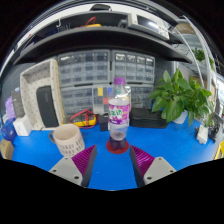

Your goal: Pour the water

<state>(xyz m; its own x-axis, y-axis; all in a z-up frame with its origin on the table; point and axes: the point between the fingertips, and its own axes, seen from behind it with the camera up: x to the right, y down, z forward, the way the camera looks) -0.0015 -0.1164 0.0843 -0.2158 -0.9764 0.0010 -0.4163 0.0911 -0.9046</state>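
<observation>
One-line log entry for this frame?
gripper: open | clear plastic water bottle: upright, between fingers | beige ribbed cup: beside it | blue table

A blue tabletop [35, 150] is spreading across the scene. A leafy green plant [183, 97] is standing at one side of it, and a beige slotted rack [42, 93] is leaning at the other. Grey drawer cabinets [95, 72] are lining the back beneath a shelf [90, 30].

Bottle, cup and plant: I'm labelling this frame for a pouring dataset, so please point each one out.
bottle [119, 108]: gripper view, on its label, standing between the open gripper fingers.
cup [68, 139]: gripper view, on its ribbed side wall.
plant [181, 97]: gripper view, on its green leaves.
</observation>
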